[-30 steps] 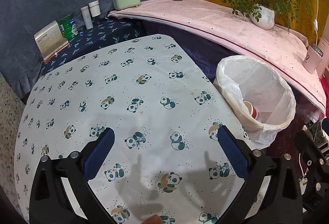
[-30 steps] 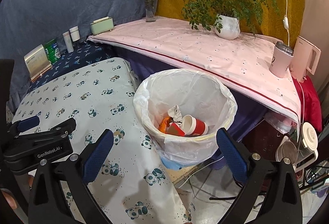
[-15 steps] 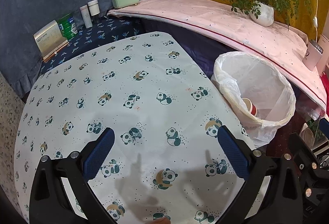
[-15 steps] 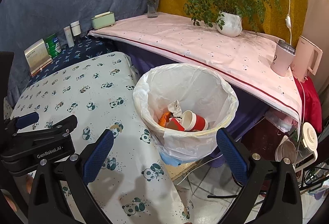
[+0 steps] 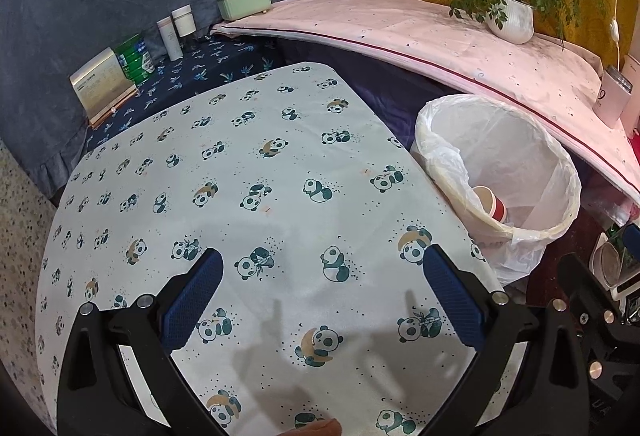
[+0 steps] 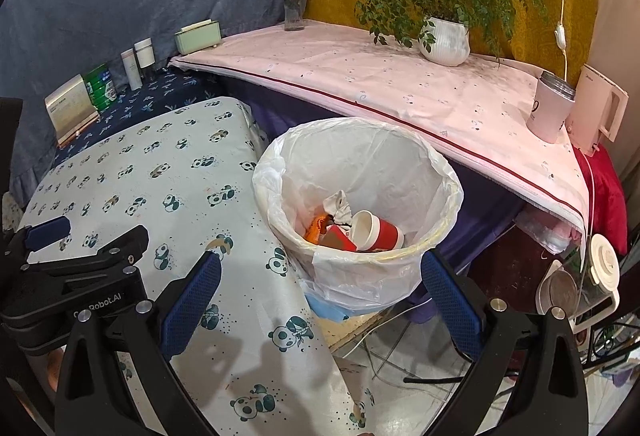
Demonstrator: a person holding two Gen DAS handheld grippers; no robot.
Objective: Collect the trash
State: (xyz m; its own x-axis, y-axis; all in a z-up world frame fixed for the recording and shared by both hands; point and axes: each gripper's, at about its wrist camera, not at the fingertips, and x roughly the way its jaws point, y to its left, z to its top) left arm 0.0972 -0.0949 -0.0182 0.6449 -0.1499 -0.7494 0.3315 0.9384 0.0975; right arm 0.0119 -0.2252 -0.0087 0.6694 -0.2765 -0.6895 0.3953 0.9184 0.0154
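Both hand-held grippers released and empty, trash lying in the lined bin.

The left hand-held gripper [image 5: 320,296] hangs over the panda-print desk [image 5: 248,171] with its blue pads spread wide and nothing between them; ahead and to its right stands the trash bin [image 5: 556,171] with a white liner, a red paper cup [image 5: 490,201] showing inside. The right hand-held gripper [image 6: 320,300] is likewise spread and empty, its jaws framing the near wall of the trash bin [image 6: 360,268] just ahead, beside the desk edge. In it lie the red paper cup [image 6: 380,232], an orange wrapper [image 6: 316,228] and a crumpled tissue [image 6: 340,205]. Farther off, a pink-covered shelf [image 6: 360,83] carries a potted plant [image 6: 444,39] and a flower vase [image 6: 294,7].
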